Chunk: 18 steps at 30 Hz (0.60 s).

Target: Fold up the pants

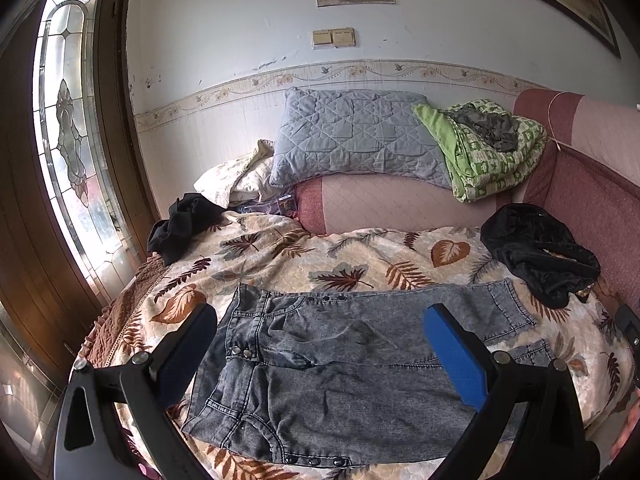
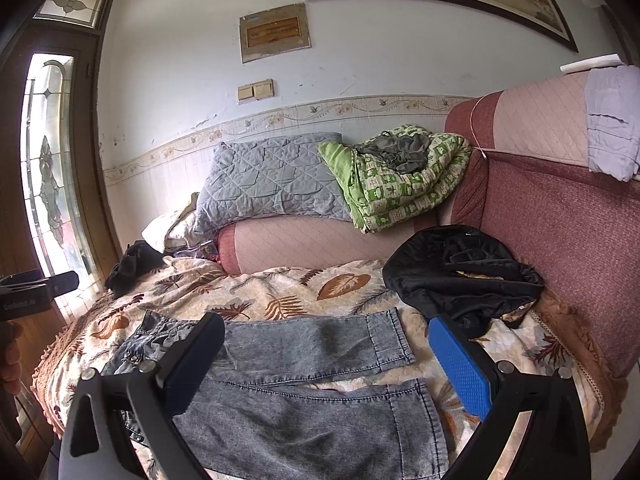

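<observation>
**Both grippers hovering wide over flat pants**

The grey denim pants (image 1: 340, 364) are lying flat on the leaf-print blanket (image 1: 360, 256). The left gripper (image 1: 324, 356) and right gripper (image 2: 326, 364) are hanging above the pants, jaws spread wide, gripping nothing.

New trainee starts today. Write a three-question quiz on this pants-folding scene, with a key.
1. True or false: the left gripper is shut on the jeans.
2. Which end of the jeans lies toward the door: A waistband, B leg hems?
3. Fill in: the black garment beside the leg hems rests against the sofa ____.

Key: 1 false, both grippers are open, the right gripper too; 2 A; 3 backrest.
</observation>
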### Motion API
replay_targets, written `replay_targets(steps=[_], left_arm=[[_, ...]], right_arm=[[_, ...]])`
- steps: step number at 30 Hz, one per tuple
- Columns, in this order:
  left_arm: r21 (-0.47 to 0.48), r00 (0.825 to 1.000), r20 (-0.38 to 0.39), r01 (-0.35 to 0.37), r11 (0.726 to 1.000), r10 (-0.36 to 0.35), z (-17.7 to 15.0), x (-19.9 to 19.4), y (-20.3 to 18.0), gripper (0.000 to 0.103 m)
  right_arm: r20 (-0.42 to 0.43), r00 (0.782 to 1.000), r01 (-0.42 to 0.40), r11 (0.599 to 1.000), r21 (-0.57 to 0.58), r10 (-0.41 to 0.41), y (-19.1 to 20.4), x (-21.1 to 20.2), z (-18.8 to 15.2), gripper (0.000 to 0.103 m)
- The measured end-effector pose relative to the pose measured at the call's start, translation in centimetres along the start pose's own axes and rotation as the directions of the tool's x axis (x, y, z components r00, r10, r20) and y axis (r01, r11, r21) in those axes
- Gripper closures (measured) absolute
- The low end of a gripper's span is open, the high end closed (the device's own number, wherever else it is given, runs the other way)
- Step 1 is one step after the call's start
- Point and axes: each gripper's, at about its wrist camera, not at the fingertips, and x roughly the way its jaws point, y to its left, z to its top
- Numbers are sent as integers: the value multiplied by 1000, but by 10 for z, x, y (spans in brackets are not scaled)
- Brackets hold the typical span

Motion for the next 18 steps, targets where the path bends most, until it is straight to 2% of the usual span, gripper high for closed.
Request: replay_targets(steps=[18], left_arm=[[-15, 1000, -19, -2, 1000, 2, -4, 8, 10, 0]], right_arm=[[-14, 999, -31, 999, -20, 30, 18, 2, 9, 0]])
